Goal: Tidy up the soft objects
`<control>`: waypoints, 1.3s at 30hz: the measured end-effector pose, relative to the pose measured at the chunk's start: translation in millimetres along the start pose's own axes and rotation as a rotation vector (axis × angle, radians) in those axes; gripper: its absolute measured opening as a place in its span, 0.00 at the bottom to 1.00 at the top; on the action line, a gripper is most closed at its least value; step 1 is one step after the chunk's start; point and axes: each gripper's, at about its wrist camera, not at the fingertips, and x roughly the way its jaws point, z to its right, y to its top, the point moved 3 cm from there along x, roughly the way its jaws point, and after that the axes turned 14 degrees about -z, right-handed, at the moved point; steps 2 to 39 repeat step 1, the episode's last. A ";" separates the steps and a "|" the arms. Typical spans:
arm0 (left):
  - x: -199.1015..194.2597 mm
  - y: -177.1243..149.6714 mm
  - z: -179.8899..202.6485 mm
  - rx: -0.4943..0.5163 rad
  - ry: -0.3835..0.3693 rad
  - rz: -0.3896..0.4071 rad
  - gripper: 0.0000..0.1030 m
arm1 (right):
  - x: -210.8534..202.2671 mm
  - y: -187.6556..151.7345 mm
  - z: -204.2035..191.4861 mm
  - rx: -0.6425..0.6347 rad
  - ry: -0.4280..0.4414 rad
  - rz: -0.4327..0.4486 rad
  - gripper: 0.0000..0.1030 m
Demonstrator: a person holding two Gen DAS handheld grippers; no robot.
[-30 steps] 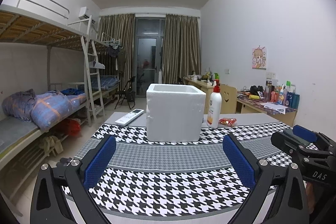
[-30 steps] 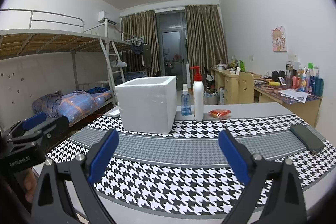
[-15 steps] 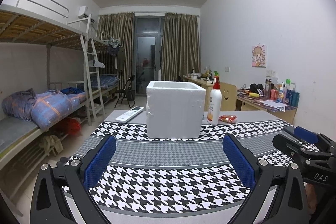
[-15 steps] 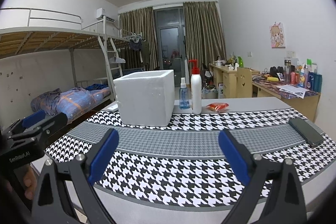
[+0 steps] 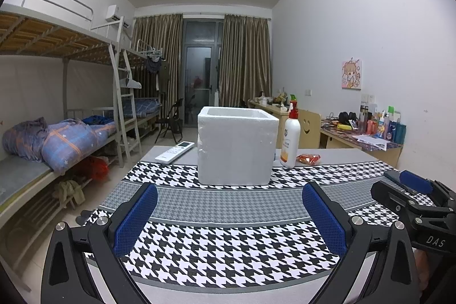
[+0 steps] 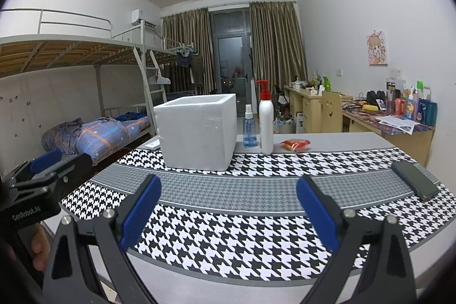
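Both grippers, left gripper [image 5: 229, 214] and right gripper [image 6: 228, 208], hang spread wide and empty in front of the white foam box [image 5: 238, 146], probably the bin. The only soft-looking thing is a red snack packet [image 6: 295, 145] right of the box, beyond the lotion bottle [image 6: 266, 123].

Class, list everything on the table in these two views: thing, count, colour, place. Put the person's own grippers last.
Cloth: one, black-white houndstooth, covering table.
Foam box: one, white, centre back.
Pump bottle: one, white, right of box.
Spray bottle: one, blue, between box and pump bottle.
Packet: one, red, right of bottles.
Remote: one, white, left of box.
Phone: one, black, right edge.
Left gripper: open, empty.
Right gripper: open, empty.
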 end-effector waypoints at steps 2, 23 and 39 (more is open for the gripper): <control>0.2 0.4 -0.4 -0.002 -0.001 0.000 0.99 | 0.2 -0.2 -0.1 0.000 -0.001 -0.001 0.95; 0.2 0.4 -0.4 -0.002 -0.001 0.000 0.99 | 0.2 -0.2 -0.1 0.000 -0.001 -0.001 0.95; 0.2 0.4 -0.4 -0.002 -0.001 0.000 0.99 | 0.2 -0.2 -0.1 0.000 -0.001 -0.001 0.95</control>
